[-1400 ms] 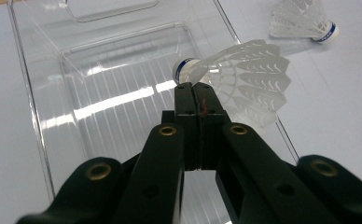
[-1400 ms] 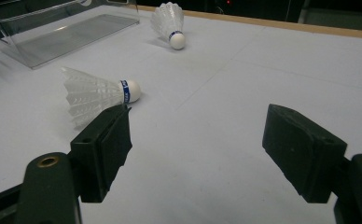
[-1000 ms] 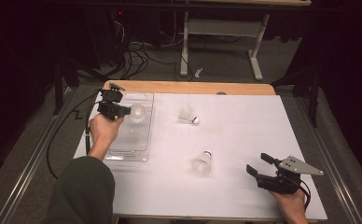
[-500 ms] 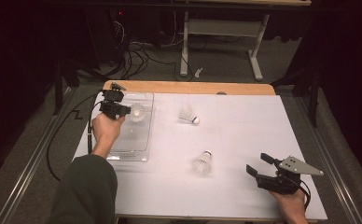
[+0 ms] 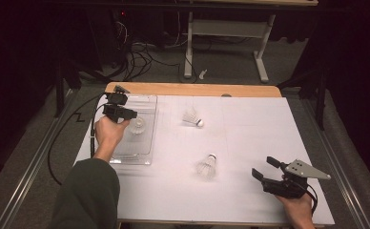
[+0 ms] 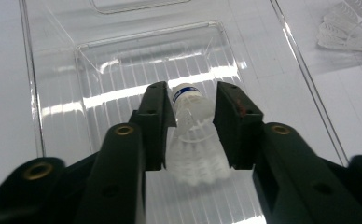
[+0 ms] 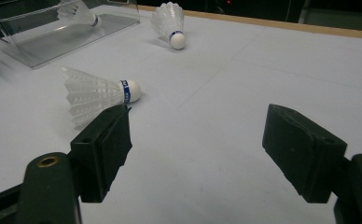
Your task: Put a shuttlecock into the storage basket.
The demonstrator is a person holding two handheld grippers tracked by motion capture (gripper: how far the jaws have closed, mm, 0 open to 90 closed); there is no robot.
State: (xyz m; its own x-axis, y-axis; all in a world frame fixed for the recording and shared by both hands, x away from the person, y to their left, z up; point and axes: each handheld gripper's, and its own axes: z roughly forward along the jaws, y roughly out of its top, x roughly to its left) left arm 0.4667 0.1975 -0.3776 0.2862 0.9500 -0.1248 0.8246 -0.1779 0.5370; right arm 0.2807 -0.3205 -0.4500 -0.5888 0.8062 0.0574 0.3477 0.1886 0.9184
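A white shuttlecock with a blue-banded cork lies in the clear plastic tray, cork pointing away from the camera. My left gripper straddles it. Its jaws have just been opening, and a gap shows beside the right pad, so the shuttlecock rests loose between them. From above, the left gripper hovers over the tray at the table's left, by the shuttlecock. My right gripper rests open near the front right edge, with nothing between its fingers.
Two more shuttlecocks lie on the white table sheet: one mid-table, just ahead of the right gripper's left jaw, and one farther back. Cables and a desk frame stand beyond the table's far wooden edge.
The shuttlecock at the left gripper has come down a little into the tray and the jaws have parted around it. The right hand has not moved.
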